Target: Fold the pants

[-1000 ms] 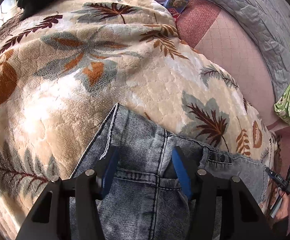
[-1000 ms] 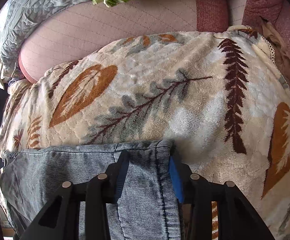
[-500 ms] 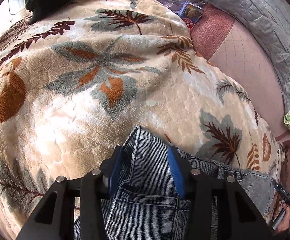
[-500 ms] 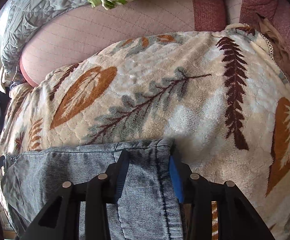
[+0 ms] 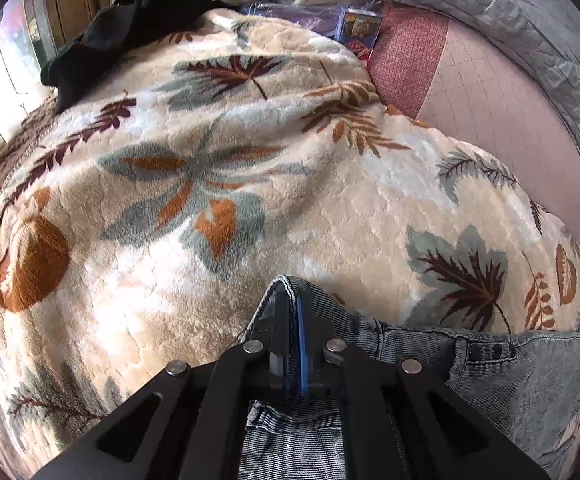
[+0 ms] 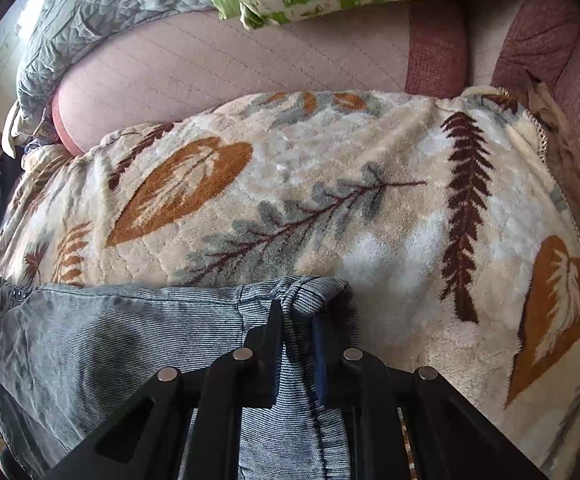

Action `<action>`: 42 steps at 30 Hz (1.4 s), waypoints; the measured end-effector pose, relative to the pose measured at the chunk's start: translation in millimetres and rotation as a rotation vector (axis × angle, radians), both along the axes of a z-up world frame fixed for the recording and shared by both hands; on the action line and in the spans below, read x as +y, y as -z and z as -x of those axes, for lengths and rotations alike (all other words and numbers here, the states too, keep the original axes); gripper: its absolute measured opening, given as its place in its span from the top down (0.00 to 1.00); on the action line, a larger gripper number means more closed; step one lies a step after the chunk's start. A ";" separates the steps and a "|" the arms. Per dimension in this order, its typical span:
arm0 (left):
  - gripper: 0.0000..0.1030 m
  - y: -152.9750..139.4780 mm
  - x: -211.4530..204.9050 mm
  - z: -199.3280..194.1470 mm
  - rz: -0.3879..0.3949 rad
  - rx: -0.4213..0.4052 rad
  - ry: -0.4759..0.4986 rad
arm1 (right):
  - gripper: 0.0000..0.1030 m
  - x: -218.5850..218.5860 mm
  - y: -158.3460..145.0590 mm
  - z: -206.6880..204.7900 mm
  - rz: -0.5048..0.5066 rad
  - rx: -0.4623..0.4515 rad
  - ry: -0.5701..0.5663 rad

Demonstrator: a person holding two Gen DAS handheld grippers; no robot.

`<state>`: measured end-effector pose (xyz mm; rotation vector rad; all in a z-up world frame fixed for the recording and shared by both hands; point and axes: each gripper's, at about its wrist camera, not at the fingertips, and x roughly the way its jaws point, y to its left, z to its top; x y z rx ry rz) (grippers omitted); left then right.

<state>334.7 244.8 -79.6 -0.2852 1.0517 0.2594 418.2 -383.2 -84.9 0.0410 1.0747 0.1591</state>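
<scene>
Both claws have just closed on the jeans point(image 5: 501, 376): the left gripper point(image 5: 291, 312) pinches a waistband corner, the right gripper point(image 6: 299, 316) a bunched hem edge. Denim lies at six o'clock on the leaf-patterned blanket point(image 5: 250, 184). Bare blanket spreads toward twelve, then pink mattress point(image 6: 230, 68) and a grey quilt point(image 5: 521, 12).

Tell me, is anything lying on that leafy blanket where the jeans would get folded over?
Nothing visible. Both the left gripper and the right gripper have just closed on the jeans, and the blanket ahead is bare. The black garment and small box lie at its far edge.
</scene>
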 end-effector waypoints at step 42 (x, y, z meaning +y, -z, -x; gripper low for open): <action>0.83 24.0 4.0 105.5 -0.067 0.122 -0.043 | 0.89 -47.4 -16.3 140.9 -0.104 0.100 0.137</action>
